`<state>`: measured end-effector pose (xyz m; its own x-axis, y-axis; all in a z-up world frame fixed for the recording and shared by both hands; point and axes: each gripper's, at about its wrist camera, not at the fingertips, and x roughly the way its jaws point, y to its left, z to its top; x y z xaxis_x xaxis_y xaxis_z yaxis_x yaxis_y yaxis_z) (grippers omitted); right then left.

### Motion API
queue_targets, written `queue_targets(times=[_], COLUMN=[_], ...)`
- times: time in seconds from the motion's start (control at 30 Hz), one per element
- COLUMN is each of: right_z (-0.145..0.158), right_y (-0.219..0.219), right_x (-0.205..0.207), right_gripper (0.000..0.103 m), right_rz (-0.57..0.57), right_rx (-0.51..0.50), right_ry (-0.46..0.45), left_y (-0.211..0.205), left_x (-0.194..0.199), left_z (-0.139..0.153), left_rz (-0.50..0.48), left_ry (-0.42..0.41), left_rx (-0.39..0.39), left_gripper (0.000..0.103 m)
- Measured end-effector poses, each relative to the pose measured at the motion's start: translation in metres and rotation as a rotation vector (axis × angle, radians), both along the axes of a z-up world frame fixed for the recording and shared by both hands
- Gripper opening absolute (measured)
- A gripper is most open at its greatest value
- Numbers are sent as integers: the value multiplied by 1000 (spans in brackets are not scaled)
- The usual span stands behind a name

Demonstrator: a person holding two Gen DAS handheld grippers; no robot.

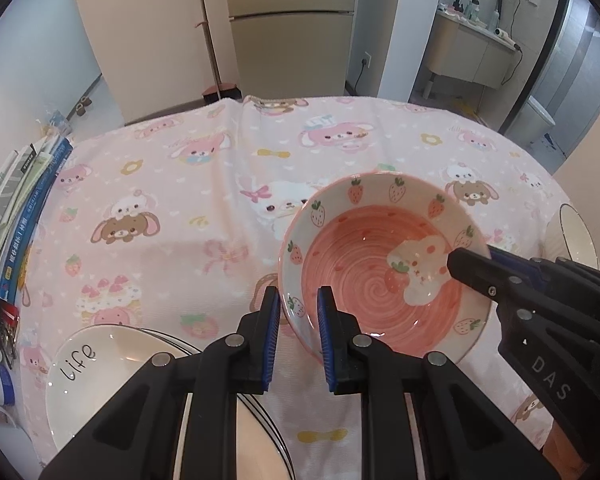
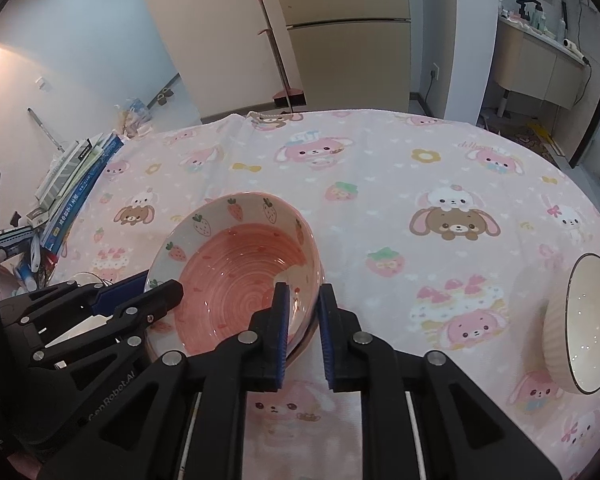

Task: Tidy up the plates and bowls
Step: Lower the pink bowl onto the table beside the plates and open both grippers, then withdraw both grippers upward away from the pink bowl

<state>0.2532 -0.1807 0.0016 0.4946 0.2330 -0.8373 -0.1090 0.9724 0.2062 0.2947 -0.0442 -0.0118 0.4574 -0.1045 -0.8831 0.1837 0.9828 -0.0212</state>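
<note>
A pink strawberry-pattern bowl sits on the pink cartoon tablecloth; it also shows in the right wrist view. My left gripper straddles the bowl's near-left rim, one finger inside and one outside, with a gap still showing. My right gripper straddles the opposite rim the same way. A cream plate stack marked "life" lies at the lower left. A cream ribbed bowl stands at the right.
Books and small clutter are stacked along the table's left edge. A broom and cabinet stand behind the table, with a bathroom counter at the far right.
</note>
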Motion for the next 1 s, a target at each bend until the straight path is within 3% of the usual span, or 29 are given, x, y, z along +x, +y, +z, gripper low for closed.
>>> queue_targets(times=[0.3, 0.47, 0.63, 0.8, 1.0], right_z=[10, 22, 34, 55, 80], right_y=[-14, -20, -25, -32, -42], right_x=[0, -4, -8, -19, -34], right_gripper=[15, 15, 15, 15, 15], right_rz=[-4, -11, -20, -31, -32], right_rx=[49, 59, 58, 59, 92], right_ry=[-15, -46, -82, -149, -220], left_y=[14, 22, 23, 22, 28], left_x=[2, -3, -16, -35, -65], left_z=[11, 25, 51, 81, 121], left_rz=[41, 56, 56, 52, 55], left_ry=[-12, -50, -149, -270, -401], left_rx=[-45, -102, -98, -56, -88], left_gripper=[20, 54, 66, 66, 81])
